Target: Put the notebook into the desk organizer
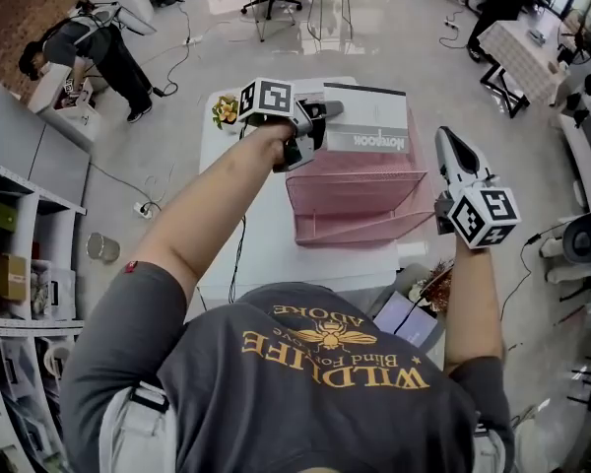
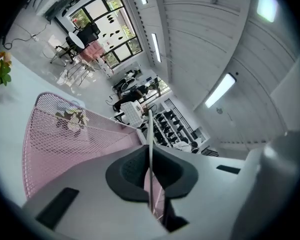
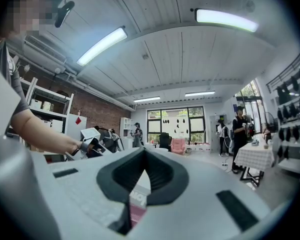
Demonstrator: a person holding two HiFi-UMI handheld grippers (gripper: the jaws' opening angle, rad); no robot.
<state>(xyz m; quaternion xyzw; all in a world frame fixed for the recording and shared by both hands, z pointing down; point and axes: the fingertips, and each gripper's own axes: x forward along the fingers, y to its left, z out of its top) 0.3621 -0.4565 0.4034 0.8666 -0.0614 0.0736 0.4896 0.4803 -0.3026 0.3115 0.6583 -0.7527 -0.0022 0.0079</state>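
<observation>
Pinched edge-on between the closed pads of the left gripper (image 2: 150,156): the notebook (image 1: 369,116). Just below and beyond those pads, the pink mesh desk organizer (image 1: 360,200) on the white table (image 1: 266,235). Pressed together on nothing, the pads of the right gripper (image 3: 145,154), beside the desk organizer's right end, clear of it.

The right gripper (image 3: 145,153) has its jaws closed tip to tip with nothing between them; through the gap beneath show a strip of the notebook (image 3: 138,196) and the pink desk organizer (image 3: 135,217), and the left gripper (image 3: 94,145) hangs beyond at the left
</observation>
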